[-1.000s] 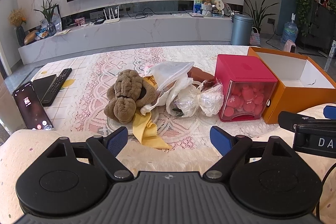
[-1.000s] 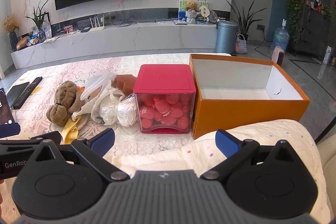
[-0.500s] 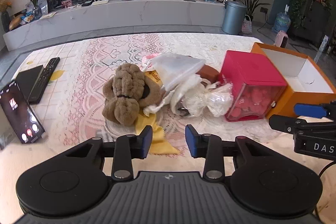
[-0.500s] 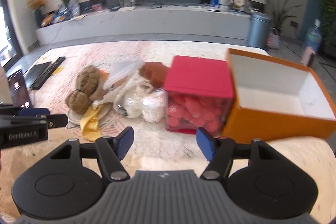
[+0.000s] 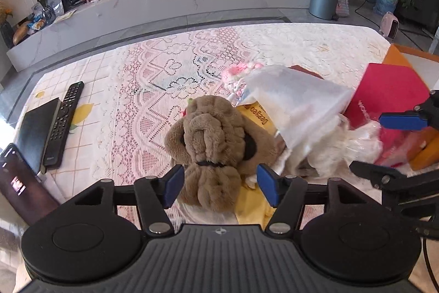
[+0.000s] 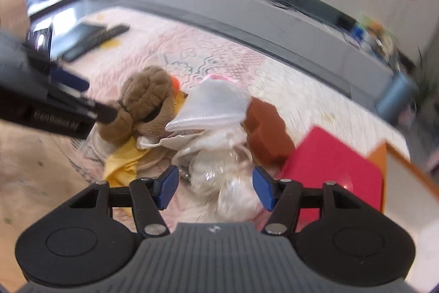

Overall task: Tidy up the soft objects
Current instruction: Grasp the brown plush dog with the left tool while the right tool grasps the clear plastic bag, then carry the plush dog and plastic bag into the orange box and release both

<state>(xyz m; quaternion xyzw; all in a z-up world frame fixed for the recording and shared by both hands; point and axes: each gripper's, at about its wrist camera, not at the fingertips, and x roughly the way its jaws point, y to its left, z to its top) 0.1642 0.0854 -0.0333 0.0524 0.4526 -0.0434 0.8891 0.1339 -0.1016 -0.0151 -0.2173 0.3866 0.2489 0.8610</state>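
Observation:
A brown plush dog [image 5: 214, 144] lies on a pile of soft things on the lace-covered table, and it also shows in the right wrist view [image 6: 145, 103]. My left gripper [image 5: 218, 184] is open, its blue pads either side of the dog's lower end, not closed on it. A white cloth bag [image 5: 293, 103] and a yellow cloth [image 5: 252, 208] lie beside the dog. My right gripper [image 6: 215, 186] is open over crumpled clear plastic bags [image 6: 227, 177]. A brown soft block [image 6: 266, 131] lies behind them.
A red-lidded clear box [image 6: 332, 166] and an orange box [image 5: 403, 56] stand at the right. A remote [image 5: 64, 122], a black tablet [image 5: 34, 133] and a phone [image 5: 19, 183] lie at the left. The right wrist view is blurred by motion.
Both grippers moved forward and down onto the pile. The left jaws, narrowed half a second ago, have opened around the plush dog. The right gripper swung left, over the plastic bags.

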